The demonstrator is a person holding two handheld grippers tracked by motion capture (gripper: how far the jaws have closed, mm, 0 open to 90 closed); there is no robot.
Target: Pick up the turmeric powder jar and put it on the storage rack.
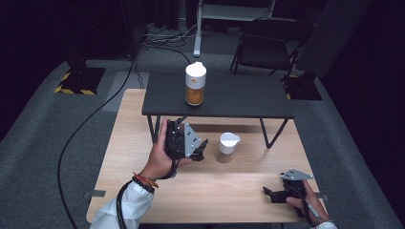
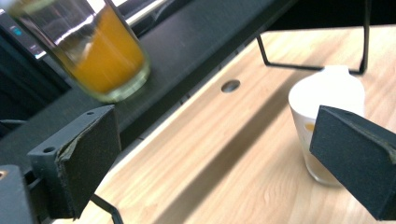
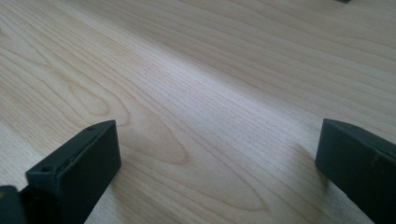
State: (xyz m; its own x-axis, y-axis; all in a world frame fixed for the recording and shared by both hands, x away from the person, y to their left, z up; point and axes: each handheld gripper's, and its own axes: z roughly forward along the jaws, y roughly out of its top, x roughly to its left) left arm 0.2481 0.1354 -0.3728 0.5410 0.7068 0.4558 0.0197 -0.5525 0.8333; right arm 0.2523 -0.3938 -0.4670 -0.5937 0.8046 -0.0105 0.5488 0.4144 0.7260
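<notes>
Wooden tabletop (image 1: 200, 191) seen from above, with a low black shelf (image 1: 239, 98) standing across its far edge. A person's left hand (image 1: 160, 160) holds the left gripper (image 1: 203, 149) over the middle of the tabletop, just in front of the shelf. Its fingers (image 2: 79, 163) are spread wide and hold nothing. Just beside the gripper, toward the right edge, stands a small clear cup with a white spouted lid (image 1: 228, 147), upright on the wood and apart from the fingers. In the left gripper view the cup (image 2: 327, 126) sits close to the right-hand finger, with a little orange showing under the lid; whether they touch cannot be told there.

On top of the shelf, near its left end, stands a taller clear bottle (image 1: 196, 83) with a white cap, partly filled with orange liquid. In the left gripper view its lower part appears blurred at the upper left.

The right gripper (image 1: 270, 193) rests near the front right corner of the tabletop, held by the right hand (image 1: 303, 202). Its fingers (image 3: 74, 177) are spread wide over bare wood.
</notes>
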